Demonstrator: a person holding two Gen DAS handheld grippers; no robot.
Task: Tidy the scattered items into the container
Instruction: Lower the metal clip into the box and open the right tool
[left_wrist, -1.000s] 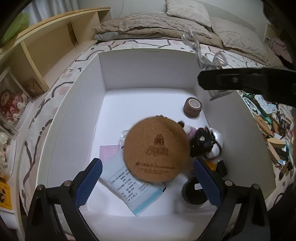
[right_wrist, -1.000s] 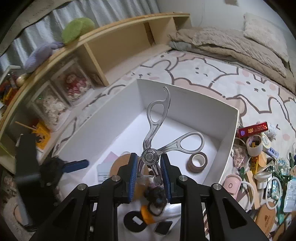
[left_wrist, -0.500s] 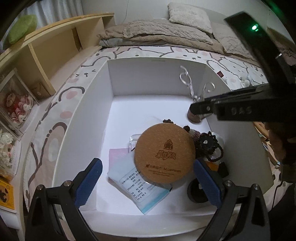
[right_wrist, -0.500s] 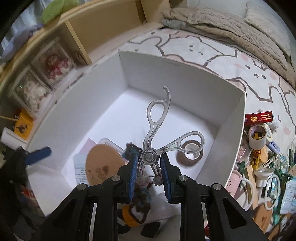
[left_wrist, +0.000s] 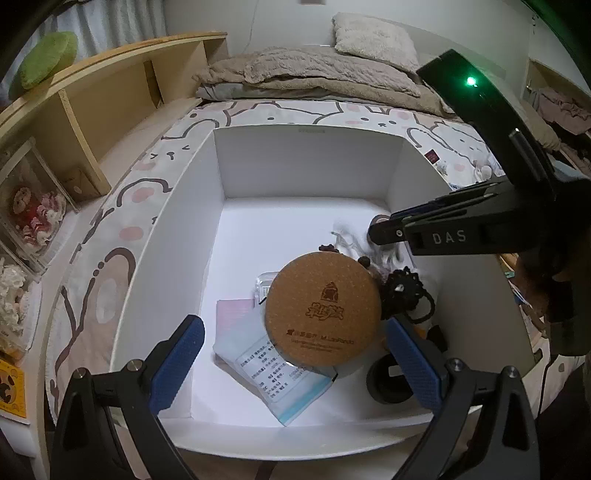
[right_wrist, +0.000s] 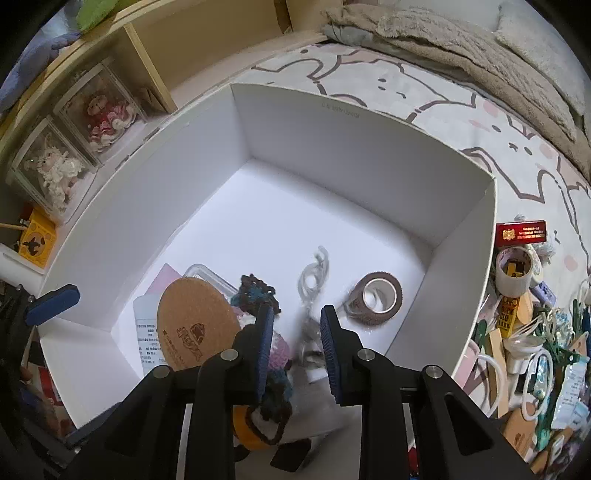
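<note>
Hovering over the white box (right_wrist: 461, 266), the right gripper (right_wrist: 295, 332) was spreading its fingers, the blurred metal scissors (right_wrist: 314, 280) dropping free inside beside the cork coaster (right_wrist: 195, 325); the left gripper (left_wrist: 295, 354) waited spread wide, holding nothing.

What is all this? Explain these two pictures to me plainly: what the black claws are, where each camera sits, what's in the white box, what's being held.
There is no robot here. A person holds a two-finger clamp in each hand, and a wide-angle camera on each clamp looks along its fingers. One picture comes from the left gripper, the other from the right gripper. Both look down into a white box standing on a bed. In it lie a cork coaster, a printed paper packet, a brown tape roll and dark crocheted pieces. The left gripper is wide open and holds nothing. The right one's jaws are opening; blurred clear scissors show between the pads, apparently not pinched. More clutter lies beside the box.
</note>
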